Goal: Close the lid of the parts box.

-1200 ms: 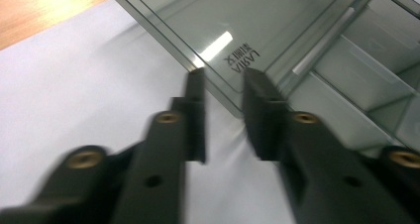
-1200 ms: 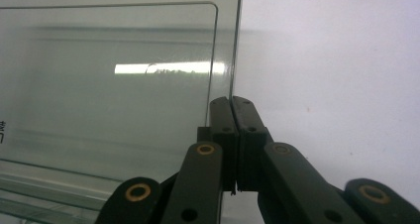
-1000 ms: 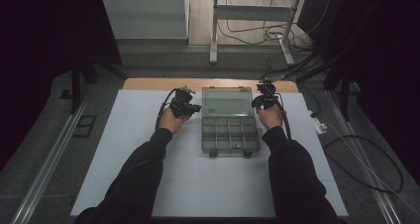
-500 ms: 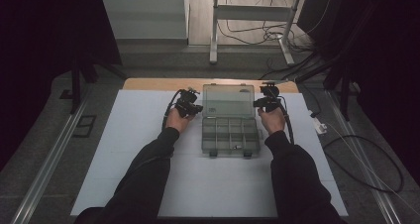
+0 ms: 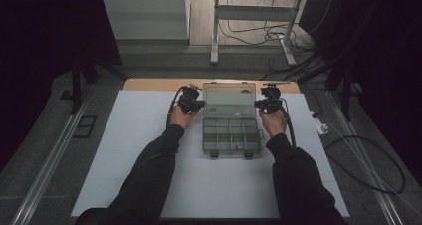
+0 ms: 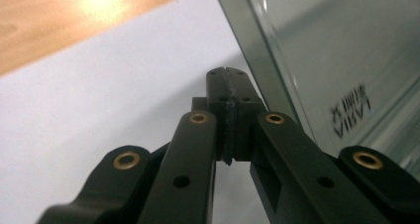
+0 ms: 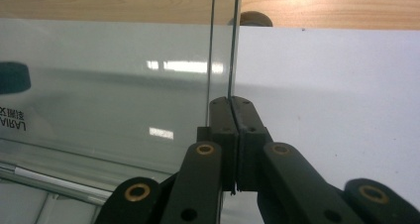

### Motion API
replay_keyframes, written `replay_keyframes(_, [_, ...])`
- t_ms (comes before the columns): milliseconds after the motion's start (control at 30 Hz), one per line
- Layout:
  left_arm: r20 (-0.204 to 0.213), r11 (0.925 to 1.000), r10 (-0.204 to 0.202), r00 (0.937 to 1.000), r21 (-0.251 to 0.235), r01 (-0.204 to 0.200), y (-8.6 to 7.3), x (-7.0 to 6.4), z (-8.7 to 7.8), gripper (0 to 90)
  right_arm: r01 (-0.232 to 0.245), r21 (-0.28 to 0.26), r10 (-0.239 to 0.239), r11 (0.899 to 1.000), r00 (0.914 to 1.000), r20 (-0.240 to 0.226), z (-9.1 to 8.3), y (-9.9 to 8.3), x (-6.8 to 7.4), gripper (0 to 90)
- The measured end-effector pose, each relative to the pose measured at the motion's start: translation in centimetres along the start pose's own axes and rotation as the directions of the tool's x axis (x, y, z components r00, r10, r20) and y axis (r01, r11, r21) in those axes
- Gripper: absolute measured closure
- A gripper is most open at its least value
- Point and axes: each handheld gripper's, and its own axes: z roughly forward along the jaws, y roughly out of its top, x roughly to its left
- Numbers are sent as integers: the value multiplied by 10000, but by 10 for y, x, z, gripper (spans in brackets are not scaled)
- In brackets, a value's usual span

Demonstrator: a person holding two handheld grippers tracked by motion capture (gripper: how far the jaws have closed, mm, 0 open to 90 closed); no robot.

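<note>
Fingers of left gripper (image 6: pixel 227 80) and right gripper (image 7: pixel 231 107) pressed together beside open lid (image 5: pixel 228 100); box (image 5: pixel 231 135) contents indistinct.

The gripper (image 7: pixel 233 107) has its jaws pressed together at the side edge of a clear lid (image 7: pixel 109 85). The lid stands up from the white surface (image 7: pixel 337 95), with a wooden strip (image 7: pixel 322 6) beyond.
</note>
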Motion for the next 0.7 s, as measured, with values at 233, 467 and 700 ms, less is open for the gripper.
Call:
replay_keyframes(233, [387, 9982, 30, 9992, -592, -7, 7, 2, -8, 894, 247, -309, -242, 9992, 9996, 174, -7, -5, 3, 883])
replay_keyframes(467, [826, 9949, 164, 9964, -1009, -80, 10, 2, -19, 894, 400, -564, -386, 9976, 9989, 258, -16, -9, 7, 879])
replay_keyframes(700, [1182, 9928, 464, 9919, -1153, -327, 10, 0, -28, 894, 544, -489, -539, 9973, 9985, 114, -26, -11, 7, 871])
